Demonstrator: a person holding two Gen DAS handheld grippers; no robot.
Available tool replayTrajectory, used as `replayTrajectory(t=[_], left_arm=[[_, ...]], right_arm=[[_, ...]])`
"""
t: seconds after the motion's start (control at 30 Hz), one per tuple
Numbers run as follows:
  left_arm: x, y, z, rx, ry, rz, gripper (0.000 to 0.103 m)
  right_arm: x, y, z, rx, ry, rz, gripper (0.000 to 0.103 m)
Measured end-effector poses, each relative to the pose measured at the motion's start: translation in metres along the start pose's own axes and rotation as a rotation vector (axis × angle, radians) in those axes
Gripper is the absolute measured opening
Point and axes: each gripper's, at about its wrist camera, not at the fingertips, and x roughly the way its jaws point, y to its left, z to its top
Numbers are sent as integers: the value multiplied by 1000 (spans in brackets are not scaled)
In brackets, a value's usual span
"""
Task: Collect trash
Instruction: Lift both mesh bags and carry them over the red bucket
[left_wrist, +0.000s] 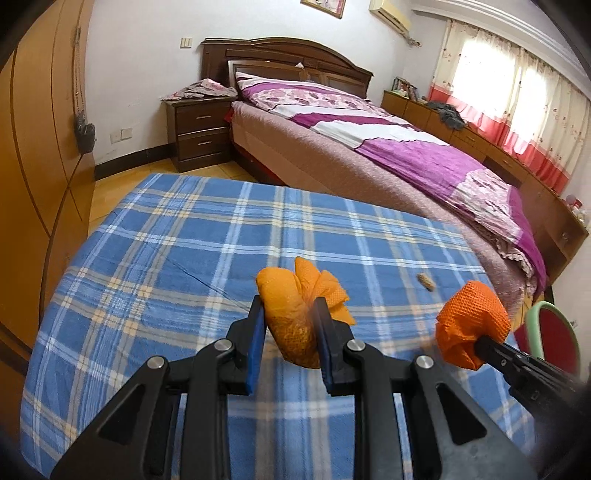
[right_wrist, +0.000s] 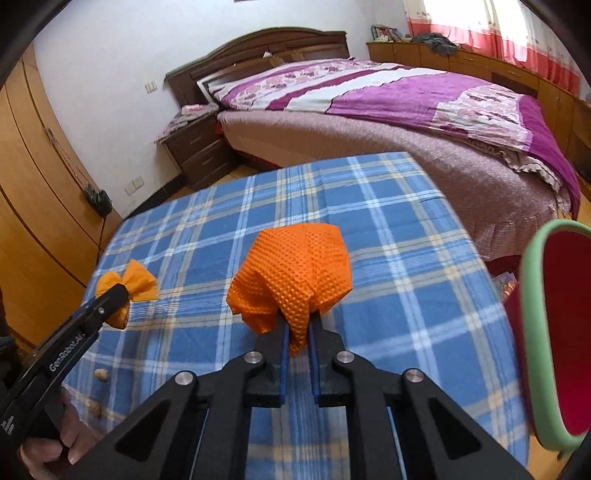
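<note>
My left gripper (left_wrist: 288, 308) is shut on a crumpled pale-orange wad (left_wrist: 291, 291), held just above the blue plaid tablecloth (left_wrist: 166, 240). In the right wrist view the same gripper (right_wrist: 118, 291) and wad (right_wrist: 142, 282) show at the left, with a person's hand (right_wrist: 62, 448) on the handle. My right gripper (right_wrist: 298, 326) is shut on a bright orange dimpled crumpled sheet (right_wrist: 295, 266), which bulges out past the fingertips. In the left wrist view that gripper (left_wrist: 478, 341) and sheet (left_wrist: 472, 317) sit at the right. A small brown shell (left_wrist: 424, 282) lies on the cloth between them.
Two more small shells (right_wrist: 101, 374) (right_wrist: 95, 409) lie near the table's left front edge. A red chair with a green rim (right_wrist: 557, 325) stands close at the right. Beyond the table are a bed (left_wrist: 406, 147), a nightstand (left_wrist: 199, 129) and a wooden wardrobe (left_wrist: 40, 147).
</note>
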Motion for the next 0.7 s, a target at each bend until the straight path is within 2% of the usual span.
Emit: replayTrajectory(t=[0.43,0.7], left_arm=[[-45,-30,-18,25,4,-88,26],[-61,-52,-29,55,24,-147,26]], right_arm=[[-77,-24,-29,58,-106,26,10],[-109,-41,-46,86,-153,19,10]])
